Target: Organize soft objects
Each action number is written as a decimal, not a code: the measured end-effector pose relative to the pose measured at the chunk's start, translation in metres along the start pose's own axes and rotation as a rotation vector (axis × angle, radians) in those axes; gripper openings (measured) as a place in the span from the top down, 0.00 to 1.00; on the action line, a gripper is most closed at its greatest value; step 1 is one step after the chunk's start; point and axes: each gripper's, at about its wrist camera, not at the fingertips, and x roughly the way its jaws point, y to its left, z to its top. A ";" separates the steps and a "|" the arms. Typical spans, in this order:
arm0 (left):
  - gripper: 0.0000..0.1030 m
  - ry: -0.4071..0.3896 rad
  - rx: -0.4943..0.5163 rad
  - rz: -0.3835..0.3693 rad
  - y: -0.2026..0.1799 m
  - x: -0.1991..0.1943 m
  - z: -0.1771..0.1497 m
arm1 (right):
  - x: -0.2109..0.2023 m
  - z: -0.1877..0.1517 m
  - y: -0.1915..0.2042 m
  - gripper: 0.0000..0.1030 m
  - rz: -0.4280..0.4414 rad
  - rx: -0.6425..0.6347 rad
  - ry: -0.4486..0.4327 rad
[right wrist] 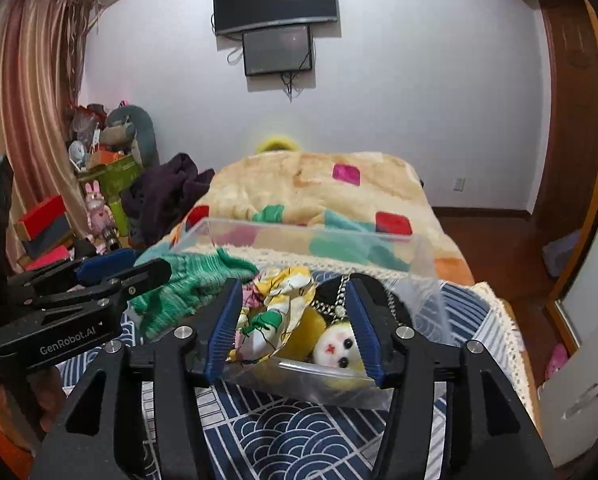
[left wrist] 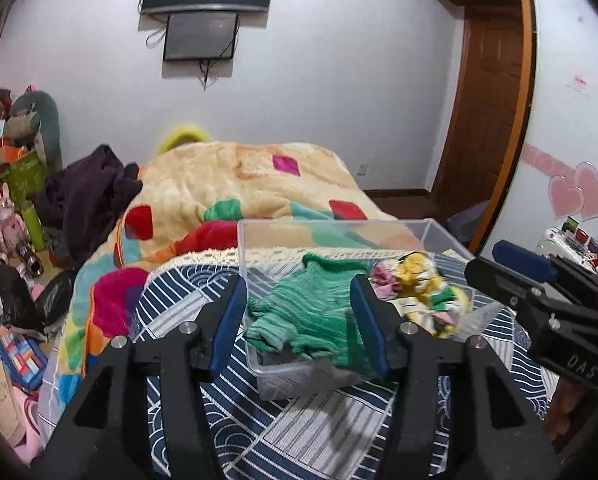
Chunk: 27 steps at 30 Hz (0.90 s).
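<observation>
Left wrist view: a clear plastic bin (left wrist: 259, 364) is seen on the patterned bed cover (left wrist: 203, 312), with a green knitted garment (left wrist: 307, 312) draped over its near-left corner and partly hanging over the rim. The left gripper (left wrist: 299, 322) is held wide open, nothing between its pads, one finger outside the bin's left wall and the other over the garment. In the right wrist view the right gripper (right wrist: 289, 330) is likewise spread open and empty, poised over the bin's near-right part, where a yellow plush toy with a white face (right wrist: 335, 350), a yellow-and-white printed cloth (right wrist: 283, 304) and a dark beaded item (right wrist: 339, 300) are piled. The step in hand is judged to be the tidying of contents already gathered in the bin; most soft things appear to be in. The next move is judged to call for the green garment to be pinched at its overhanging edge and tucked inside. The thin transparent rim is hard to read and could be caught by a finger. Open room is available on the bed cover in front of the bin; the two grippers stand near each other, so crossing paths should be avoided.
</observation>
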 end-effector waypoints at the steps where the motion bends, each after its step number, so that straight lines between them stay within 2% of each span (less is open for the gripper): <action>1: 0.48 -0.015 0.007 -0.002 -0.003 -0.007 0.001 | -0.005 0.001 0.000 0.50 -0.002 -0.003 -0.012; 9: 0.48 -0.151 0.034 -0.049 -0.021 -0.071 0.015 | -0.048 0.009 0.000 0.48 0.007 -0.003 -0.100; 14: 0.46 -0.205 0.035 -0.079 -0.027 -0.105 0.017 | -0.073 0.011 0.004 0.33 -0.013 -0.028 -0.156; 16: 0.32 -0.217 0.033 -0.080 -0.029 -0.114 0.016 | -0.080 0.011 0.006 0.29 -0.011 -0.031 -0.171; 19: 0.25 -0.242 0.032 -0.080 -0.031 -0.130 0.013 | -0.092 0.011 0.007 0.18 -0.012 -0.029 -0.200; 23: 0.16 -0.257 0.048 -0.070 -0.034 -0.142 0.008 | -0.103 0.010 0.010 0.13 -0.012 -0.029 -0.229; 25: 0.09 -0.267 0.061 -0.058 -0.037 -0.147 0.006 | -0.109 0.007 0.010 0.04 -0.012 -0.026 -0.242; 27: 0.05 -0.280 0.070 -0.054 -0.040 -0.152 0.003 | -0.113 0.005 0.011 0.01 -0.019 -0.027 -0.258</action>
